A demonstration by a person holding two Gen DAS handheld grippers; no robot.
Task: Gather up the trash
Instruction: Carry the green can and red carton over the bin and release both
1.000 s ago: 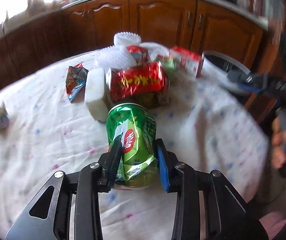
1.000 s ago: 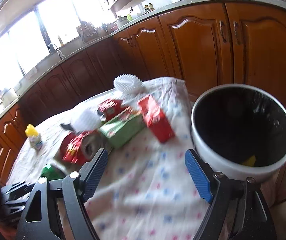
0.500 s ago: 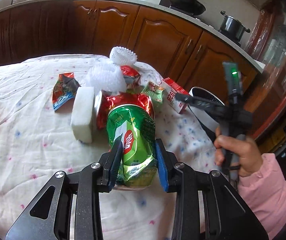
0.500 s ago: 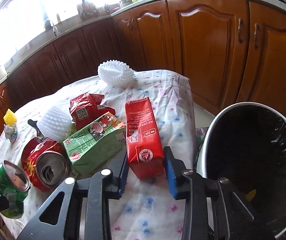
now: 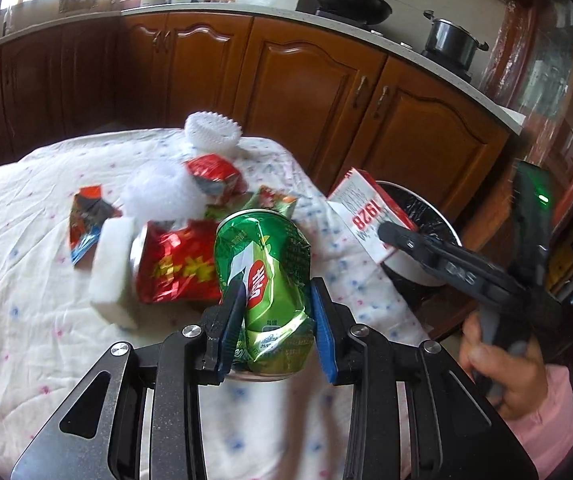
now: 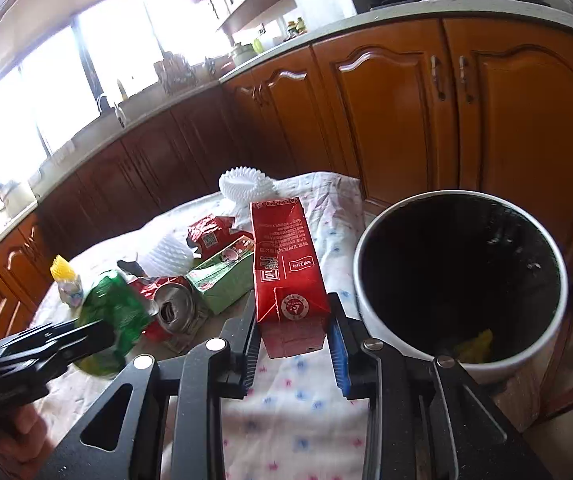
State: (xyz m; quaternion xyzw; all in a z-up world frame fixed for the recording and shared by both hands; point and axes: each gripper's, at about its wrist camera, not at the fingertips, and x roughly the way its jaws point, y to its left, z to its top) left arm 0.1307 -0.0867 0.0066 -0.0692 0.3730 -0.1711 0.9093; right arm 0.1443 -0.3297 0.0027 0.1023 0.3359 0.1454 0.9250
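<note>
In the left wrist view, the left gripper (image 5: 274,322) has its jaws closed partway on a dented green aluminium drink can (image 5: 264,276), held clear above the worktop covered with a white dotted cloth (image 5: 26,280). Below it lie a crushed red can (image 5: 176,266), a white foam block (image 5: 112,274) and some snack wrappers. To the right, the other hand (image 5: 502,368) carries its tool beside the white round trash bin with a black liner (image 5: 418,276).

In the right wrist view, the right gripper (image 6: 292,344) has just closed its jaws on the lower end of a tall red paper carton (image 6: 286,272), and the pads press on both sides. The bin stands just beside it, off the worktop edge. To do this well, I think each hand should bring its item fully over the bin rim before the jaws open, one after the other, so the tools do not collide.
</note>
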